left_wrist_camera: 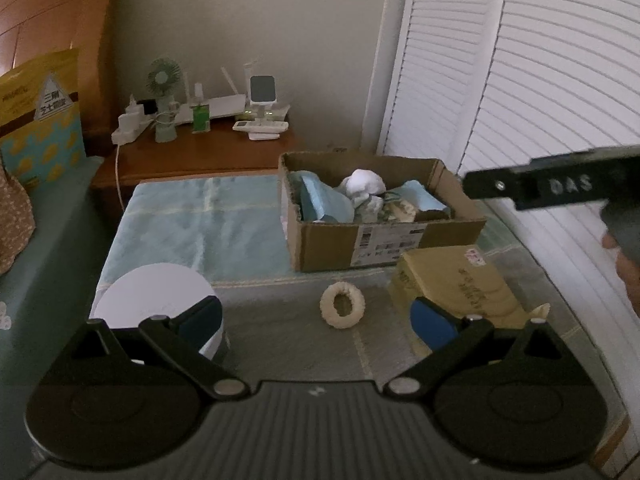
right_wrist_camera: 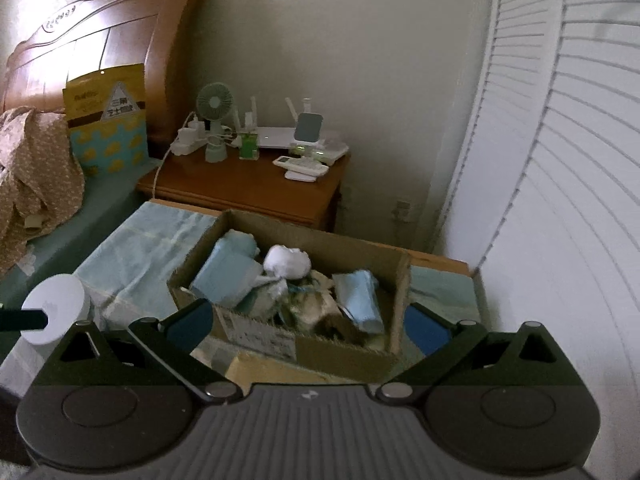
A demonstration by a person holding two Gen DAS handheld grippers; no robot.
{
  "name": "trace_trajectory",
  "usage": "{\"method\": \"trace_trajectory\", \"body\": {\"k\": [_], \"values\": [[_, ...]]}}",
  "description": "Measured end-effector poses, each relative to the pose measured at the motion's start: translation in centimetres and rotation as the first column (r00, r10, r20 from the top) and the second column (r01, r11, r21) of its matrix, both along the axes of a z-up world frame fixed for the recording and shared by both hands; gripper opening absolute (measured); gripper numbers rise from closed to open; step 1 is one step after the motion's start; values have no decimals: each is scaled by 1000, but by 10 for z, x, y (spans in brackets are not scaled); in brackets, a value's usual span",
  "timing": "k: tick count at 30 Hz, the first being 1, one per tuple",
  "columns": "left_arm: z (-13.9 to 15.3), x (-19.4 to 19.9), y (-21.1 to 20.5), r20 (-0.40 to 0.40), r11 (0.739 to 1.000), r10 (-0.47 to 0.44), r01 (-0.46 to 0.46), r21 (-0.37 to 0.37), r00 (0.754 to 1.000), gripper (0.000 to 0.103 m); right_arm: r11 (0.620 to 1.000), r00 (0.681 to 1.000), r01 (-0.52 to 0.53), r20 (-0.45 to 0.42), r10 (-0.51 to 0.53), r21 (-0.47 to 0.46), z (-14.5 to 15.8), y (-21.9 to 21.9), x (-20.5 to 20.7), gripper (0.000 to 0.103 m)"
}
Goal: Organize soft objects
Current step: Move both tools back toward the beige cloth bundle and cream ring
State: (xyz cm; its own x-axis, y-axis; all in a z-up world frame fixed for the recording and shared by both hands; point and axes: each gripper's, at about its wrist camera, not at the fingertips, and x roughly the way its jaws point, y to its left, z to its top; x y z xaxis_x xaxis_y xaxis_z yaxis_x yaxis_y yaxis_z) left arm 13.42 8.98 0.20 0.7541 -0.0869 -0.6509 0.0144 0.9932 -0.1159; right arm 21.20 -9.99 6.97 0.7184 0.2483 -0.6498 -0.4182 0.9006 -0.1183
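Observation:
An open cardboard box (left_wrist_camera: 400, 240) on a cloth-covered surface holds several soft things: light blue folded cloths (left_wrist_camera: 324, 202), a white plush (left_wrist_camera: 364, 184) and patterned pieces. It also shows in the right wrist view (right_wrist_camera: 344, 354), with the white plush (right_wrist_camera: 288, 262) and blue cloths (right_wrist_camera: 228, 276). A cream fabric ring (left_wrist_camera: 343, 305) lies on the cloth in front of the box. My left gripper (left_wrist_camera: 316, 320) is open and empty, just short of the ring. My right gripper (right_wrist_camera: 308, 326) is open and empty, above the box's near wall.
A white round container (left_wrist_camera: 160, 296) stands at the left; it also shows in the right wrist view (right_wrist_camera: 56, 308). A small closed carton (left_wrist_camera: 456, 284) lies right of the ring. A wooden nightstand (left_wrist_camera: 208, 156) with a fan and chargers stands behind. White louvered doors (left_wrist_camera: 520, 80) are at the right.

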Motion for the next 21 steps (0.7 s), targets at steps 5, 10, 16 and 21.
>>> {"method": "trace_trajectory", "body": {"k": [5,10,16,21], "values": [[-1,4,-7,5,1000,-12,12,15,1000,100,999,999,47,14,-48,8,-2,-19,-15,103],[-4,8,-12,10,1000,-29,29,0,1000,100,994,995,103,0,-103,41,-9,-40,-25,103],[-10,17,-21,4,999,-43,43,12,999,100,978,981,193,-24,-192,74,-24,-64,-34,103],[-15,22,-24,3,999,-48,48,14,999,100,965,969,248,-33,-247,80,-33,-82,-44,103]]}}
